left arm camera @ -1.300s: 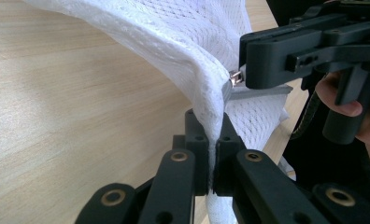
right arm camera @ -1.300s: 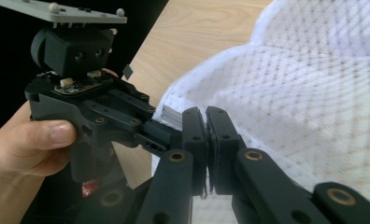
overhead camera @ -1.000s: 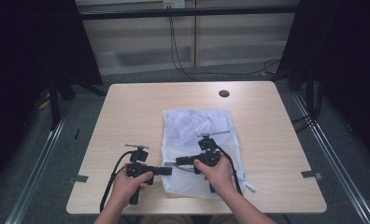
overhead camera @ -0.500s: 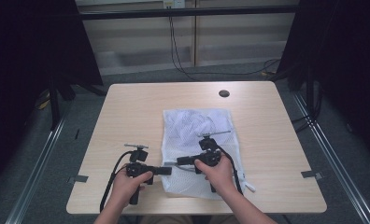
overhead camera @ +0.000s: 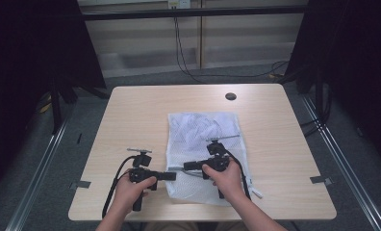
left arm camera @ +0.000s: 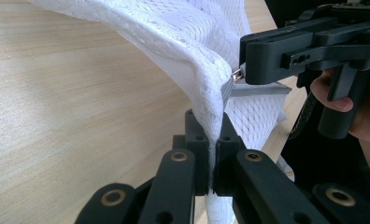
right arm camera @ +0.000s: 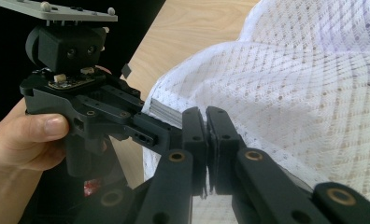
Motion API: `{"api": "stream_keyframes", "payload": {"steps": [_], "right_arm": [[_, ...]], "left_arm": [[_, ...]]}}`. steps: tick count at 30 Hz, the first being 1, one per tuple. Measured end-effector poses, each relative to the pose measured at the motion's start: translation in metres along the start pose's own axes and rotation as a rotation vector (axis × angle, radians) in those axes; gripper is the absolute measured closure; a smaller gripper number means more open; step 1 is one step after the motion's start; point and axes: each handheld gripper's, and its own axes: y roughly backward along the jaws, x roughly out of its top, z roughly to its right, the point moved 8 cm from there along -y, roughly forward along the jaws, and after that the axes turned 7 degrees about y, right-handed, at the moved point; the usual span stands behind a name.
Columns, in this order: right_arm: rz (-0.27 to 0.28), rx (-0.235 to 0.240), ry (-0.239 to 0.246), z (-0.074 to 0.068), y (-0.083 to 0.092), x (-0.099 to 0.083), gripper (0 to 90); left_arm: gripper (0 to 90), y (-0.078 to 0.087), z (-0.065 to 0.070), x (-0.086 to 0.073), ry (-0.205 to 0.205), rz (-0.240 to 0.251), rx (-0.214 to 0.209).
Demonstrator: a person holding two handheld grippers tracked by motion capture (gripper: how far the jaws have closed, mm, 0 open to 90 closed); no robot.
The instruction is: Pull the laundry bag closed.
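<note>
On the near half of the pale wooden worktop [overhead camera: 140, 115], slightly right of centre, lies the white mesh zip-up laundry bag [overhead camera: 203, 130], a light, limp, open-weave thing that will drape and bunch rather than hold shape, so its firmer zipper edge is judged the best hold. The left tongs [left arm camera: 211, 154] are clamped on a fold at that near-left edge, while the right tongs [right arm camera: 206, 140] are pinched closed at the zipper, apparently on its pull. Compared with half a second ago, little differs: bag and both hands sit in much the same places.
</note>
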Motion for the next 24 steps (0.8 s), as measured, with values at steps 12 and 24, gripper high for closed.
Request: {"api": "stream_keyframes", "payload": {"steps": [12, 24], "right_arm": [[0.009, 0.005, -0.013, 0.0039, 0.0052, -0.0003, 87.2], [0.005, 0.009, -0.019, 0.0058, 0.0098, -0.0013, 87.2]], "left_arm": [[88.2, 0.0035, 0.0018, 0.0007, 0.004, 0.001, -0.014], [88.2, 0.0054, 0.0017, 0.0018, -0.011, 0.008, -0.004]]}}
